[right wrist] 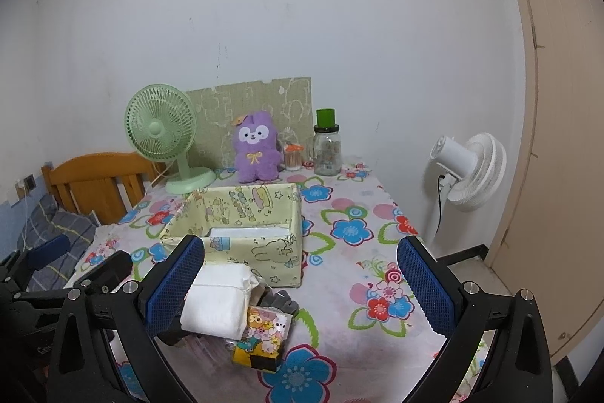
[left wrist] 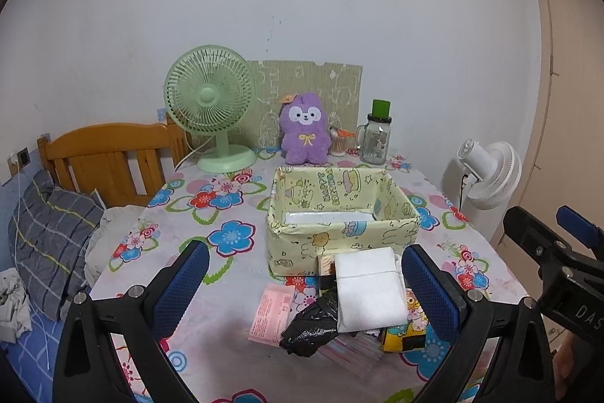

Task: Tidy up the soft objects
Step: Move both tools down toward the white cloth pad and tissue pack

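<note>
A pile of soft items lies in front of a pale yellow cartoon-print fabric box (left wrist: pixel 339 233) (right wrist: pixel 260 248). On top is a white folded cloth bundle (left wrist: pixel 368 289) (right wrist: pixel 217 304). Beside it lie a black crumpled bag (left wrist: pixel 311 325), a pink packet (left wrist: pixel 271 312) and a yellow cartoon tissue pack (left wrist: pixel 406 331) (right wrist: pixel 262 338). My left gripper (left wrist: pixel 305 293) is open, with the pile between its blue pads. My right gripper (right wrist: pixel 302 289) is open and empty, to the right of the pile; it also shows at the right of the left wrist view (left wrist: pixel 558 252).
At the back of the flowered tablecloth (right wrist: pixel 355 233) stand a green desk fan (left wrist: pixel 211 108), a purple plush toy (left wrist: pixel 304 131), a glass jar with green lid (left wrist: pixel 375 135) and a cotton-swab pot (left wrist: pixel 338 142). A white floor fan (right wrist: pixel 468 169) stands right; a bed with wooden headboard (left wrist: pixel 105 157) left.
</note>
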Tool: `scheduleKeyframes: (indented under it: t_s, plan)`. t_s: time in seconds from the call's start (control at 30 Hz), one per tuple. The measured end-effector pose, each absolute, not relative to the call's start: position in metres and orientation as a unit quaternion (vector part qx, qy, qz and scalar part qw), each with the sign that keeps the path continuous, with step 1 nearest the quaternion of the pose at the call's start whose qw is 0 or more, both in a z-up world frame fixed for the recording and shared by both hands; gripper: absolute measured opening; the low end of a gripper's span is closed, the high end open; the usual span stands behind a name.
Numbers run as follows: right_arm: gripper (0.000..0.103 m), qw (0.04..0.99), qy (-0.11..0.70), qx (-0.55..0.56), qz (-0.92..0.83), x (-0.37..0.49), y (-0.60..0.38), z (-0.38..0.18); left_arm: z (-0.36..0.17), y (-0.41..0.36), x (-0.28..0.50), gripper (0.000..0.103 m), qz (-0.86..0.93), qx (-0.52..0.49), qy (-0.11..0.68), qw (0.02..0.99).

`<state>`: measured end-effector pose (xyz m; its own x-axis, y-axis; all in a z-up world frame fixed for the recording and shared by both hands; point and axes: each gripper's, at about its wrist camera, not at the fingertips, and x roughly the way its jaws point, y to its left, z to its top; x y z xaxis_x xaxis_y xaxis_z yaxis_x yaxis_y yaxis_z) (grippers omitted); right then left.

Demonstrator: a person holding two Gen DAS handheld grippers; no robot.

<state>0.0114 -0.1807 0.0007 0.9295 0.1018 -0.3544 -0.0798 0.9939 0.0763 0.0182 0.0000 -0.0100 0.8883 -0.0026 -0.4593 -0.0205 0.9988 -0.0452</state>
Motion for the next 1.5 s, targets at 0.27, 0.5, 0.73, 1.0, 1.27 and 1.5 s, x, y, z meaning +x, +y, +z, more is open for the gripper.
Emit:
scheduleKeyframes:
  t_s: [0.27, 0.5, 0.73, 1.0, 1.27, 1.5]
  plan:
    - [0.103, 0.977, 0.204, 0.032, 0.055, 0.034, -0.175, -0.013, -0.028, -0.001, 0.039, 0.102, 0.001, -0.020, 0.263, 0.965]
    - [0.102, 0.971, 0.226, 0.031, 0.067, 0.053, -0.165, -0.027, -0.044, -0.003, 0.053, 0.102, 0.000, -0.015, 0.286, 0.958]
    - [0.101, 0.965, 0.249, 0.027, 0.078, 0.067, -0.154, -0.040, -0.059, -0.006, 0.064, 0.102, -0.011, -0.019, 0.309, 0.951]
    - [0.099, 0.960, 0.266, 0.030, 0.077, 0.079, -0.155, -0.051, -0.068, -0.020, 0.074, 0.102, -0.036, -0.023, 0.326, 0.945]
    - [0.097, 0.955, 0.284, 0.041, 0.074, 0.091, -0.165, -0.063, -0.078, -0.035, 0.086, 0.102, -0.045, -0.020, 0.344, 0.938]
    - [0.097, 0.951, 0.300, 0.041, 0.066, 0.100, -0.173, -0.073, -0.090, -0.049, 0.098, 0.102, -0.058, -0.017, 0.364, 0.929]
